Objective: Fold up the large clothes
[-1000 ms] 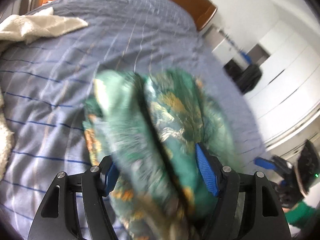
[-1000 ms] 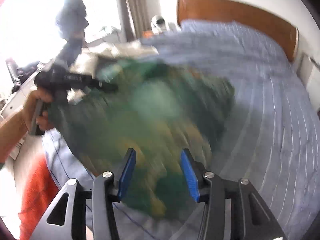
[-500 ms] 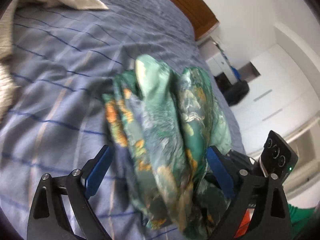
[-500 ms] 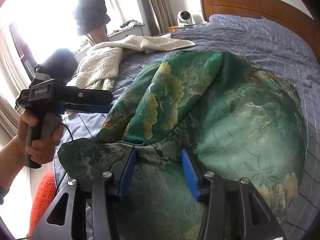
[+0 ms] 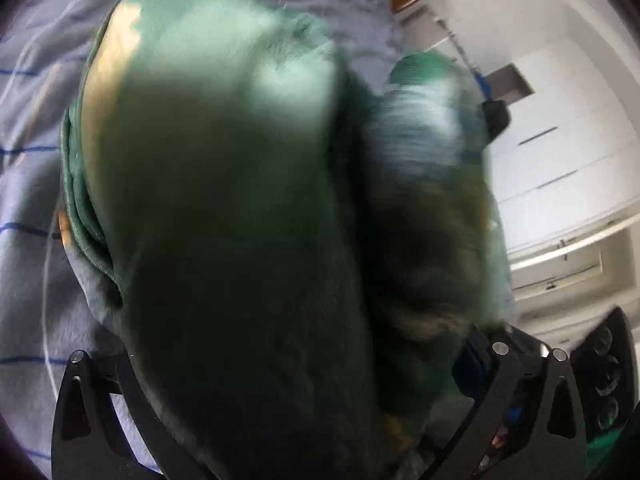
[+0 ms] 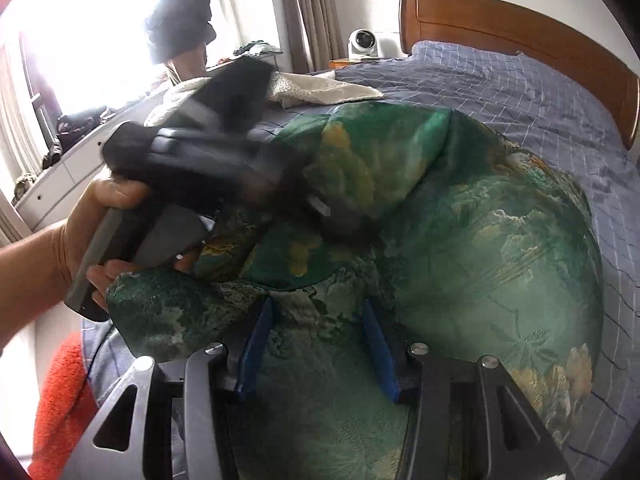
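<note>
A green garment with a gold and white print [image 6: 500, 240] lies bunched on the bed. My right gripper [image 6: 318, 340] is shut on a fold of it near the bed's front edge, blue pads pressed into the cloth. In the right wrist view a hand [image 6: 80, 232] holds my left gripper [image 6: 340, 220], blurred, low over the garment's left part. In the left wrist view the garment [image 5: 224, 200] fills the frame, blurred. It bulges between the left gripper's [image 5: 300, 356] jaws, which are opening wide. The left pad is hidden by cloth.
The bed has a blue-grey checked cover [image 6: 520, 92] and a wooden headboard [image 6: 500, 16]. A cream blanket [image 6: 320, 88] lies at the far left of the bed. A white camera [image 6: 362, 42] stands by the headboard. Something orange-red [image 6: 56, 400] lies below the bed's edge. White wardrobes [image 5: 560, 152] stand on the right.
The left gripper's jaws have spread wider and it has dropped close onto the garment, which now fills its view. The right gripper came down with the cloth, then kept still.
</note>
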### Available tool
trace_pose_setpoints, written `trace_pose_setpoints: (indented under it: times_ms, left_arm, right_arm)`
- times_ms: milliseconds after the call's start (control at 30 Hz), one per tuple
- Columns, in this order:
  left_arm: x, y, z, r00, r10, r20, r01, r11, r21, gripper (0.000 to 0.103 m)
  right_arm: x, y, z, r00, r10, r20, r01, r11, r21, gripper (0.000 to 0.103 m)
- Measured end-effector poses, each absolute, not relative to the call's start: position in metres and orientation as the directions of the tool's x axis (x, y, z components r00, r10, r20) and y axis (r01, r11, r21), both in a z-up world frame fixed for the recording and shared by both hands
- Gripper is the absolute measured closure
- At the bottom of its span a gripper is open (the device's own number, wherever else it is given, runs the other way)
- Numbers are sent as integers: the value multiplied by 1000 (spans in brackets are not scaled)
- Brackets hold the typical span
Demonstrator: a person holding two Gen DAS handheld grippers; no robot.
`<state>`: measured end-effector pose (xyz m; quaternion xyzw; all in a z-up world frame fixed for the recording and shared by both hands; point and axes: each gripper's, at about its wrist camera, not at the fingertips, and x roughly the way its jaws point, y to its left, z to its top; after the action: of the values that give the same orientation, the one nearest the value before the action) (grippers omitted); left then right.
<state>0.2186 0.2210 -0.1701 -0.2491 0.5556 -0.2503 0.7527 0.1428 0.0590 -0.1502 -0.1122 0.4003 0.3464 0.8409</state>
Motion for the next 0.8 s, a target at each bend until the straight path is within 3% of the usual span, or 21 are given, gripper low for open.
trace_pose_setpoints:
  times_ms: [167, 233, 267, 333, 400, 633, 700, 800]
  left_arm:
    - [207, 229, -166, 287, -649, -705, 103, 752, -651, 7]
    - [206, 229, -165, 292, -647, -704, 103, 753, -650, 7]
    - [206, 229, -164, 292, -648, -703, 103, 752, -651, 7]
    - [206, 228, -167, 293, -652, -700, 101, 749, -655, 6]
    - [207, 226, -169, 295, -653, -697, 99, 747, -658, 6]
    - [201, 227, -175, 312, -649, -694, 73, 744, -664, 4]
    - [197, 229, -175, 329, -640, -695, 45, 745, -665, 6]
    - [184, 228, -163, 382, -585, -715, 6, 776, -631, 20]
  right_arm:
    - [144, 17, -118, 407, 559, -722, -616, 752, 234, 50]
    - [144, -30, -106, 454, 596, -663, -545, 774, 323, 25]
    - [146, -54, -104, 487, 592, -643, -498, 792, 353, 17]
    - [158, -110, -118, 521, 553, -650, -360, 833, 420, 16]
    - [175, -140, -143, 444, 558, -702, -277, 830, 485, 16]
    - [219, -137, -220, 216, 799, -561, -162, 596, 787, 18]
    - [230, -121, -217, 250, 743, -621, -190, 666, 721, 19]
    - [218, -87, -182, 352, 573, -740, -314, 817, 483, 30]
